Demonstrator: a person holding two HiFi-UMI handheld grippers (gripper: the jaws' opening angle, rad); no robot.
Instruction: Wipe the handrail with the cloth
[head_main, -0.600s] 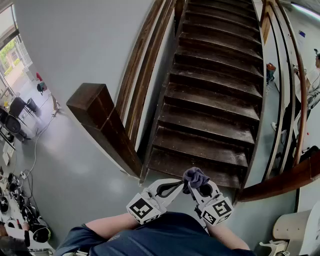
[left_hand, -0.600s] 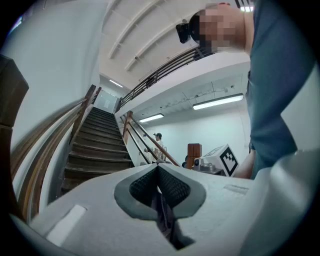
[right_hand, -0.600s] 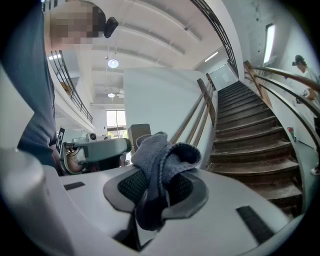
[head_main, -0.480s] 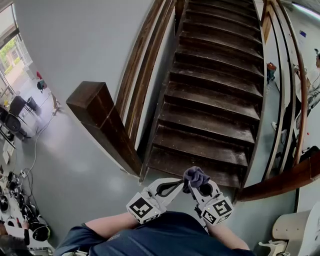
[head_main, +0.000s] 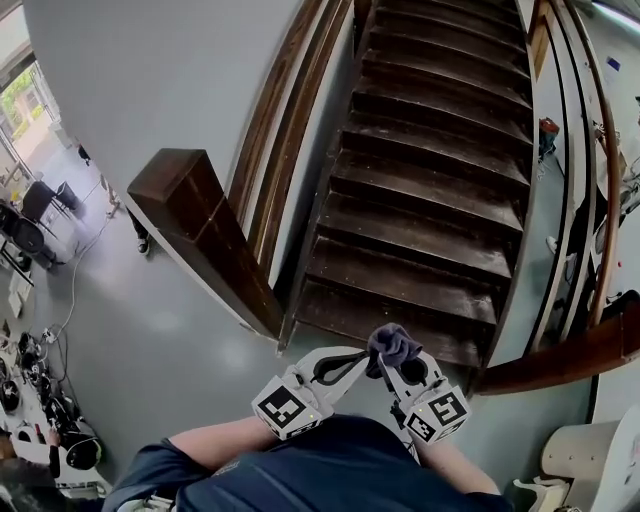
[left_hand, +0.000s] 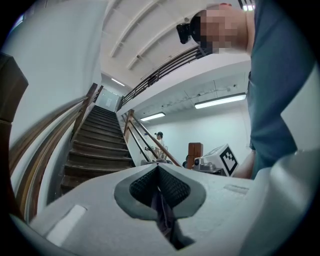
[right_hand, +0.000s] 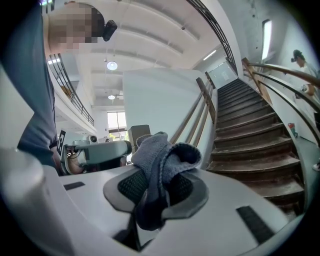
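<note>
Grey-blue terry cloth: bunched, clenched in my right tool; a thin strip is also pinched in my closed left tool. Both are held together over the lowest dark wooden stair. Brown wooden handrail: on the left wall, well apart from the cloth.

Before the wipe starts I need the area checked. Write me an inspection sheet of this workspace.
Surface: wooden handrail on the left wall; the cloth is not yet on it.
Job's things: cloth, bunched, held up at the foot of the stairs.
Clutter: chairs and gear on the floor at far left.
Grippers: left tool shut on a strip of the cloth; right tool shut on its bunch.
Cables: white cable along the floor at left.
Surroundings: newel post; a person beyond the right-hand rail.
</note>
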